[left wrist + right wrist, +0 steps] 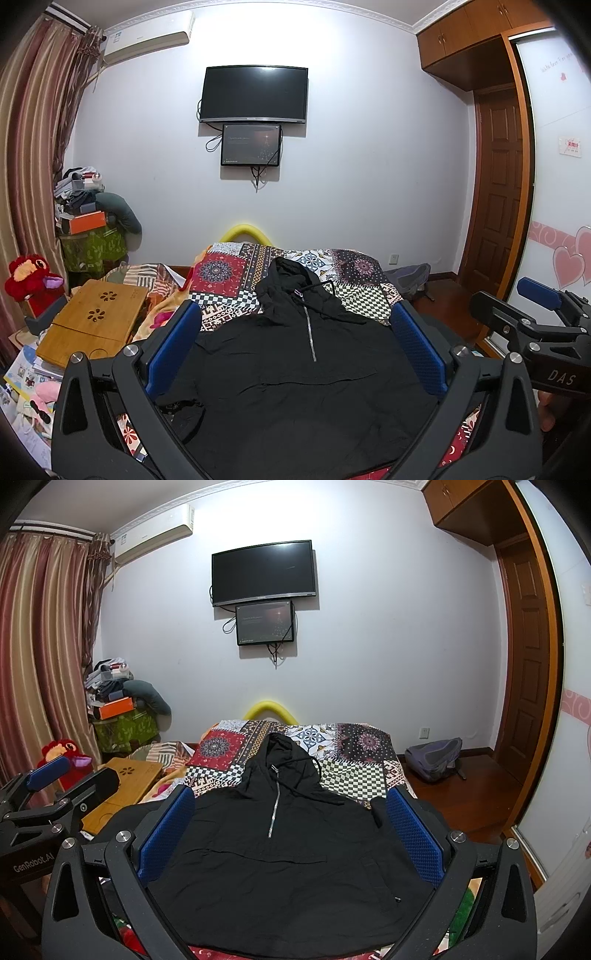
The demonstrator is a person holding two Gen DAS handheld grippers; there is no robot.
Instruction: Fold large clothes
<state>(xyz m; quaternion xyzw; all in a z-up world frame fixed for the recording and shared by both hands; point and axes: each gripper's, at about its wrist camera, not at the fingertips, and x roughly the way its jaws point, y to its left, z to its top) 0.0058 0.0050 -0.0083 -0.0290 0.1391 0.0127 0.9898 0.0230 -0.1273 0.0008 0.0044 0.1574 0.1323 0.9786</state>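
a green bag (123,727) in the room's far left corner is piled with clothes and an orange box (116,708). the black hoodie (295,369) lies flat on the bed (354,280) (hood toward its far edge), between and beneath the spread, empty fingers of the left gripper (297,350) and right gripper (291,834).

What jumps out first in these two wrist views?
A black hoodie lies spread front-up across the patchwork bedspread, hood toward the far wall, its silver zipper catching the eye. Both the left gripper and the right gripper hang open above it, blue pads wide apart, gripping nothing. On the wall behind, a dark TV sits over a smaller lit screen.
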